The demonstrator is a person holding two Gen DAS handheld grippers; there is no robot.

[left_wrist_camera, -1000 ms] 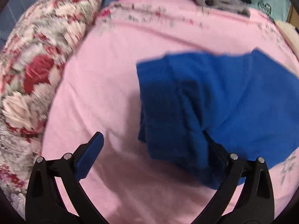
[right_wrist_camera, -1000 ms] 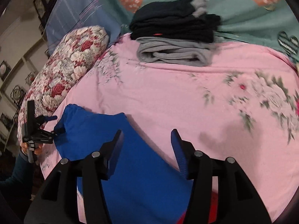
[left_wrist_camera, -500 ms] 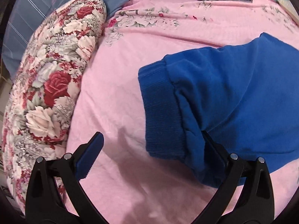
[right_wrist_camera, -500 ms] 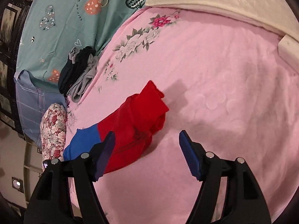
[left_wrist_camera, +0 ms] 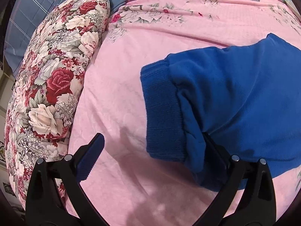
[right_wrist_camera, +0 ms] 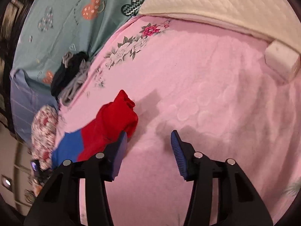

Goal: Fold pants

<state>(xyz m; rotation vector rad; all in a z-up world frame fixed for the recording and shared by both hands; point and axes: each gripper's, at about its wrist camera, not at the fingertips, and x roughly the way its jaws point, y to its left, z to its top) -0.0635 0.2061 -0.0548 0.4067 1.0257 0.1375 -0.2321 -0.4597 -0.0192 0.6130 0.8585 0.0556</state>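
Pants: one pair of blue-and-red fleece pants (left_wrist_camera: 235, 98) lies on the pink floral blanket (left_wrist_camera: 116, 98) covering the bed; the blue part with its ribbed cuff (left_wrist_camera: 161, 109) shows in your left wrist view, and the red part (right_wrist_camera: 111, 124) joins the blue part in your right wrist view.
Containers: you have nothing here that holds anything; every garment lies straight on the bedding.
Count: one pair of pants, one rose-patterned bolster pillow (left_wrist_camera: 50, 79), one stack of folded grey and black clothes (right_wrist_camera: 71, 75) at the far edge of the blanket, one cream quilted cover (right_wrist_camera: 216, 3), two grippers.
Left gripper (left_wrist_camera: 152, 148): your jaws stand wide apart, clamping nothing; the right-hand finger is tucked under the blue fabric beside the cuff, while the left-hand finger (left_wrist_camera: 90, 158) hangs over bare blanket.
Right gripper (right_wrist_camera: 148, 150): released, fingers spread; the red end of the pants sits just beyond your left-hand finger (right_wrist_camera: 118, 152), and whether they touch cannot be told.
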